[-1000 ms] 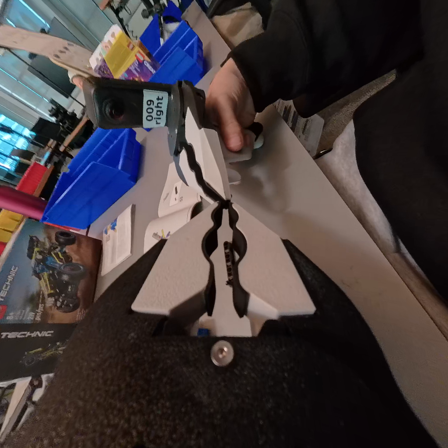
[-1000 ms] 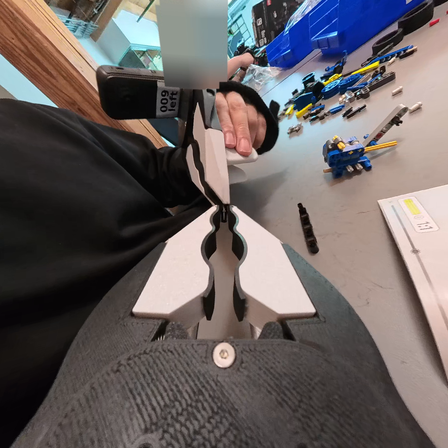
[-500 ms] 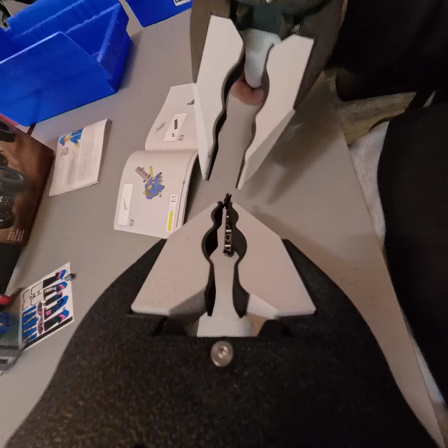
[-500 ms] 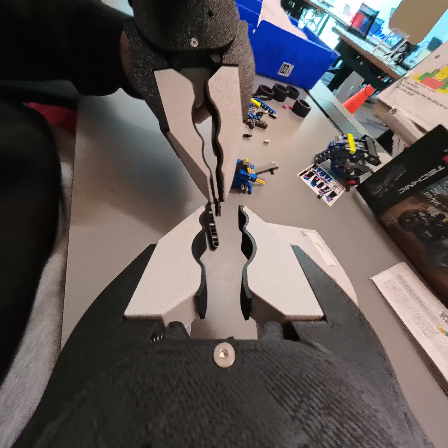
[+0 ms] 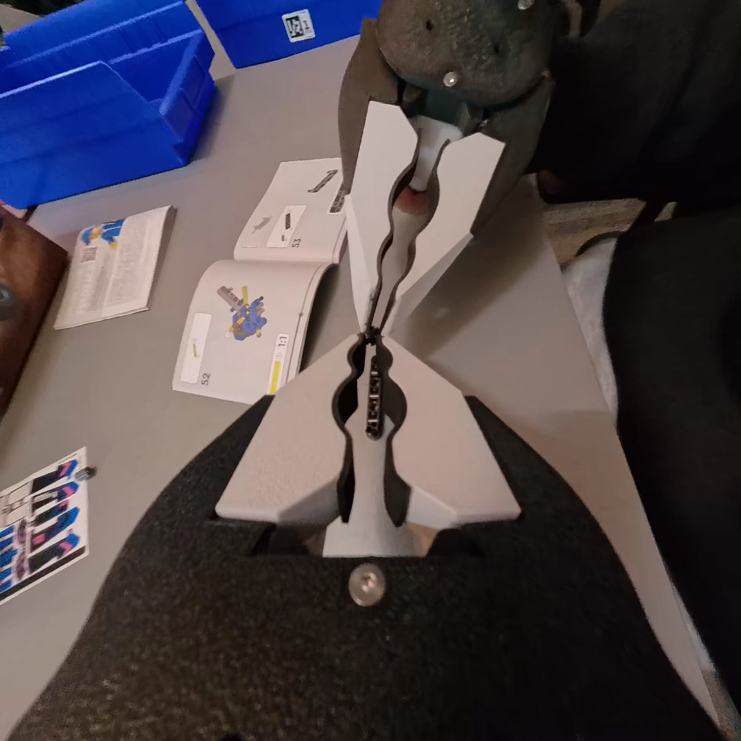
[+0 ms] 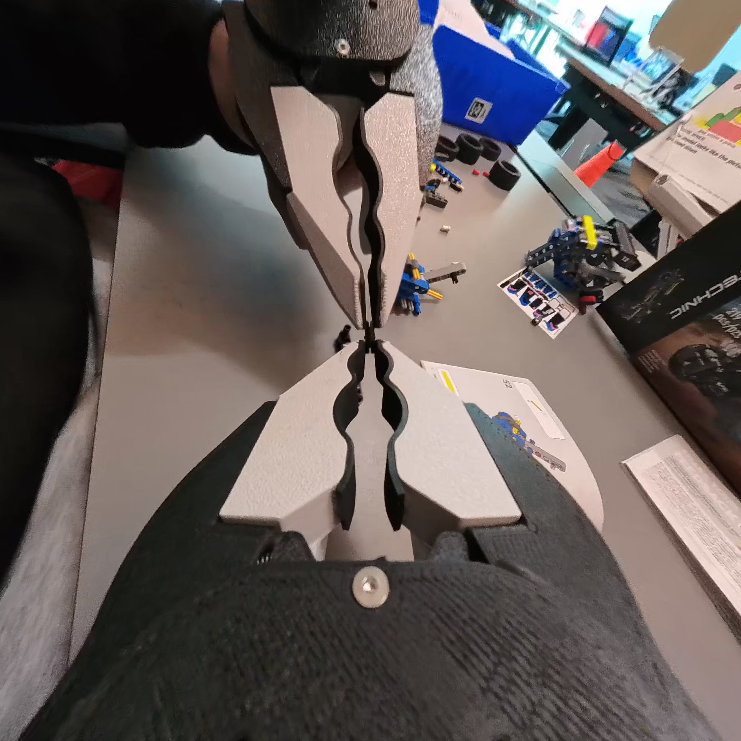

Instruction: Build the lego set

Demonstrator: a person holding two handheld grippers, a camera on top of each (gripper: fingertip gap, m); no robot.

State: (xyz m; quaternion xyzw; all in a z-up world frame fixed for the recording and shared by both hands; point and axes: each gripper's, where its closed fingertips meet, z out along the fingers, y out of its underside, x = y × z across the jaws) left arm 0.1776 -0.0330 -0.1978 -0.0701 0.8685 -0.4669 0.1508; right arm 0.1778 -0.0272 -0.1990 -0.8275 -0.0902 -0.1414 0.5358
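Note:
My left gripper [image 5: 369,339] and my right gripper [image 6: 369,348] meet tip to tip above the grey table [image 5: 120,401]. Both are shut on one small black pin [image 5: 371,332] held between them; it also shows in the right wrist view [image 6: 369,333]. The right gripper [image 5: 373,318] comes in from the top of the left wrist view, and the left gripper [image 6: 369,320] does the same in the right wrist view. A black beam [image 5: 375,397] shows through the gap of my left fingers. It seems to lie on the table under the tips, with its end showing in the right wrist view [image 6: 343,333].
An open instruction booklet [image 5: 240,328] lies beside the grippers. Blue bins [image 5: 92,108] stand behind it. A sticker sheet [image 6: 537,300], a small blue sub-assembly [image 6: 413,284], a larger blue build [image 6: 581,252], black tyres [image 6: 469,148] and the set box [image 6: 689,320] lie farther out. Both grippers' tips are close together, under 4 cm apart.
Half a second ago my right gripper was open and apart from the left. It has now closed on the pin that the left gripper holds.

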